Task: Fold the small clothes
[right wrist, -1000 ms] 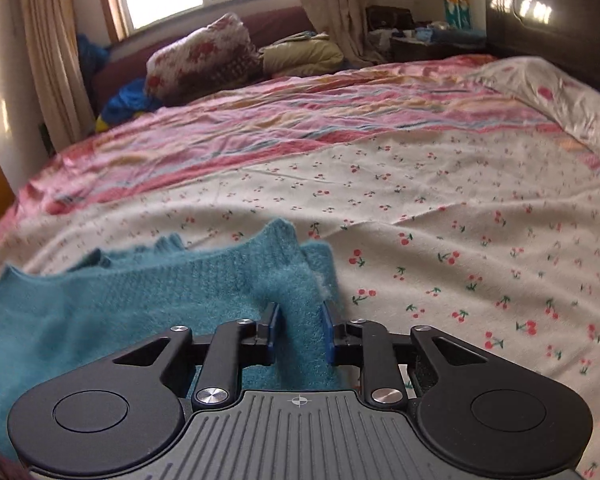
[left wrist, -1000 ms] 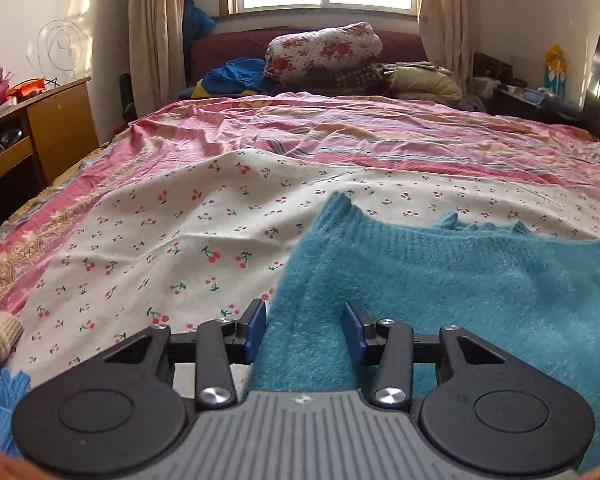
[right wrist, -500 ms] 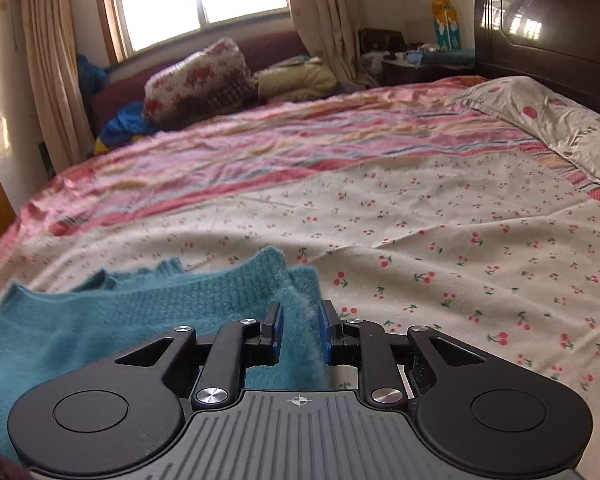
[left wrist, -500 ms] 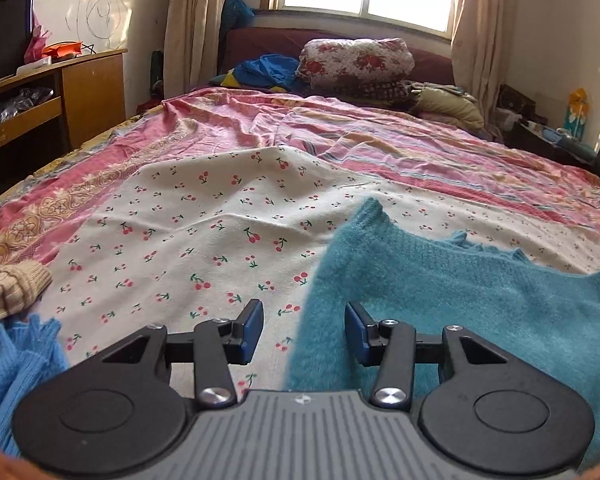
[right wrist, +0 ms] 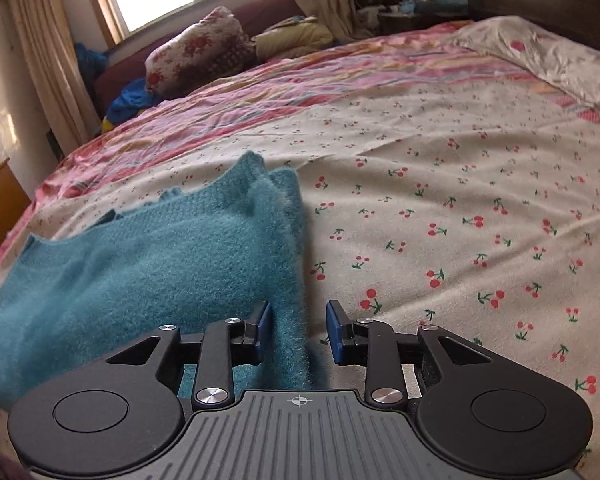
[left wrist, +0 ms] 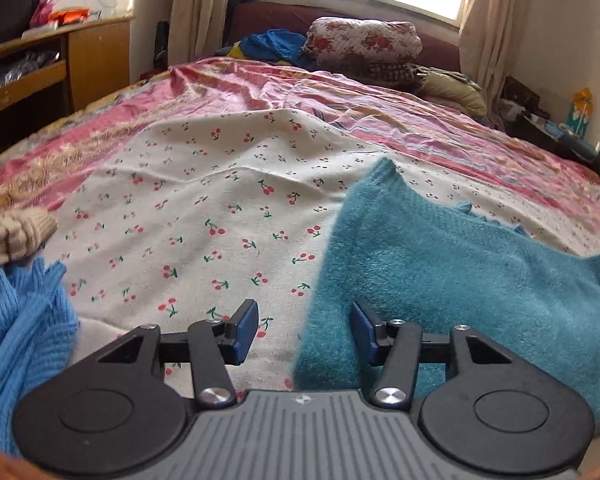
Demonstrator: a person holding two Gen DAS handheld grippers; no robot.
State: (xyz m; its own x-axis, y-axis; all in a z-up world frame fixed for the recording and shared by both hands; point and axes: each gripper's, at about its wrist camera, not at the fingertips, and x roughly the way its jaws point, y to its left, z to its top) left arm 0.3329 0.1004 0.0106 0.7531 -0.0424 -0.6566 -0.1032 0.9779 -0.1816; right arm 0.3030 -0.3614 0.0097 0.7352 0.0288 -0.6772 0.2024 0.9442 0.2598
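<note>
The right gripper (right wrist: 299, 330) is releasing the teal sweater (right wrist: 148, 264), its jaws now opening around the hem they were pinching; the left gripper (left wrist: 304, 332) jaws, also widening, are straddling the sweater's edge at 6 o'clock on the bed (left wrist: 220, 184); fold laid.

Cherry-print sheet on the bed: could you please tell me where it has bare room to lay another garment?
Free: the cherry-print sheet right of the fuzzy teal knitted sweater, and the strip between it and the bright blue knit. Crowded: the left edge, where a beige ribbed knit also lies.
</note>
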